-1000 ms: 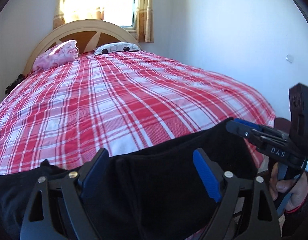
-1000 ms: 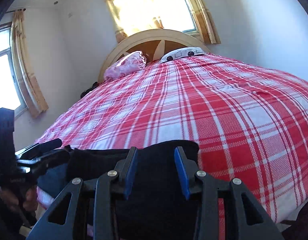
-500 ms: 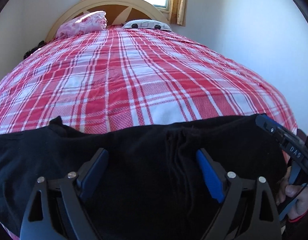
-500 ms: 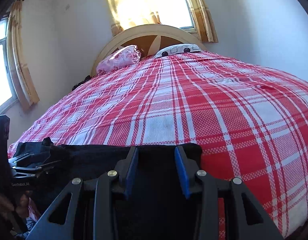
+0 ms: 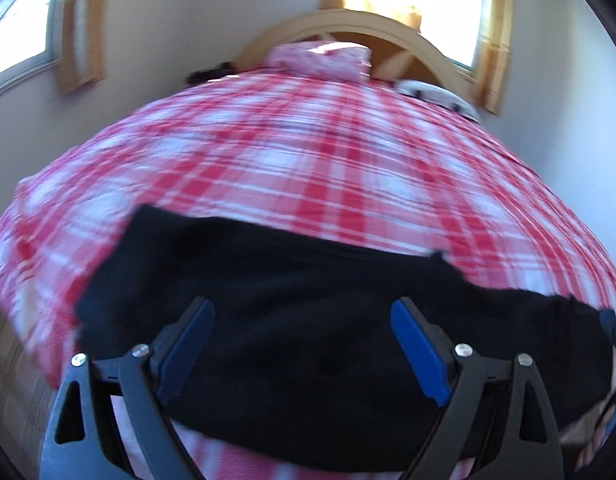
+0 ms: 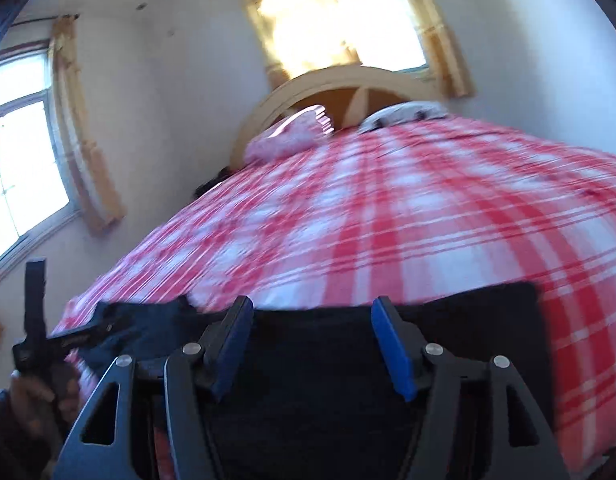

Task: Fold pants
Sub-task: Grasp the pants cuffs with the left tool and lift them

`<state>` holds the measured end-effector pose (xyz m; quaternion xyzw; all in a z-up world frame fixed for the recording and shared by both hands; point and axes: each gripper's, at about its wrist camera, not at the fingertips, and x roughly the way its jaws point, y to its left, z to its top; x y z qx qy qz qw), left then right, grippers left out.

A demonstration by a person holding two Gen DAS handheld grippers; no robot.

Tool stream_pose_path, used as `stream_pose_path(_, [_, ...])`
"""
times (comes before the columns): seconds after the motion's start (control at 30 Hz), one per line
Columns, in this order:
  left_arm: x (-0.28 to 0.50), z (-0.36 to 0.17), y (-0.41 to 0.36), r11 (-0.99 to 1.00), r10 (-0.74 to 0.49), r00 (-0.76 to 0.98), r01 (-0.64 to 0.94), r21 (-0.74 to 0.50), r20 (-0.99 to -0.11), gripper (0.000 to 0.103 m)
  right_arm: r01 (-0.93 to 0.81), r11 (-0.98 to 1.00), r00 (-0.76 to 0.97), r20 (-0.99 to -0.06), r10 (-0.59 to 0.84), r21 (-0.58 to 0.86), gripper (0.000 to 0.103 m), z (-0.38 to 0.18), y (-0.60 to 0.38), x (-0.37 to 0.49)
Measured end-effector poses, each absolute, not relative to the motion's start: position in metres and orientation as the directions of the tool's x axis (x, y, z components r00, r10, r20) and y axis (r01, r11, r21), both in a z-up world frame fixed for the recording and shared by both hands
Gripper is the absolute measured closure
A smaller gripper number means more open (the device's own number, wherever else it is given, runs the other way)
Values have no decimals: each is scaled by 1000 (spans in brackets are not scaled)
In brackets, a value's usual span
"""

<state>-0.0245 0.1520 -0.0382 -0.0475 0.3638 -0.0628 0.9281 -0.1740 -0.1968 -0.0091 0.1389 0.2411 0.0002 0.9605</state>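
Black pants (image 5: 308,280) lie flat across the near end of a bed with a red and white plaid cover (image 5: 308,160). My left gripper (image 5: 302,305) hangs over the left half of the pants, jaws wide open, nothing pressed between the blue pads. In the right wrist view, my right gripper (image 6: 313,305) is over the right half of the pants (image 6: 468,320). Its jaws are opening and the pads stand clear of the cloth. The left gripper (image 6: 112,324) shows there at the pants' rumpled left end, held by a hand (image 6: 32,392).
A pink pillow (image 5: 320,56) and a white patterned pillow (image 5: 436,96) lie against the arched wooden headboard (image 5: 388,28). Curtained windows (image 6: 24,168) are on the left and back walls. The bed's left edge drops to a wooden floor (image 5: 8,360).
The left gripper swung left along the pants and rolled, so their left end is now in its view. The right gripper's jaws spread apart and it shifted left.
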Motion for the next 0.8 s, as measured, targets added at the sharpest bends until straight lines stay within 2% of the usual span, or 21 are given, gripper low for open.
stream_pose_path(0.1, [-30, -41, 187, 988, -53, 746, -58, -145, -663, 11, 13, 971, 866, -487, 109, 239, 40, -21, -167, -162])
stream_pose_path(0.17, [-34, -49, 205, 977, -25, 735, -126, -172, -678, 12, -7, 969, 833, -535, 142, 246, 40, -34, -154, -150])
stream_pose_path(0.23, [-39, -59, 220, 956, -20, 718, -191, -224, -696, 13, 20, 974, 812, -571, 115, 225, 39, -46, -146, -143])
stream_pose_path(0.33, [-43, -76, 235, 896, -71, 696, -270, -353, -714, 13, 10, 983, 816, -569, 99, 186, 28, -47, -139, -141])
stream_pose_path(0.5, [-40, -80, 233, 846, -109, 722, -293, -445, -683, 14, 2, 993, 811, -581, 69, 120, 24, -49, -129, -139])
stream_pose_path(0.6, [-38, -80, 226, 839, -131, 722, -285, -464, -680, 24, 4, 989, 815, -574, 83, 149, 24, -49, -132, -142])
stream_pose_path(0.8, [-36, -78, 217, 844, -165, 694, -269, -464, -701, 24, 4, 980, 821, -560, 110, 199, 24, -48, -137, -142])
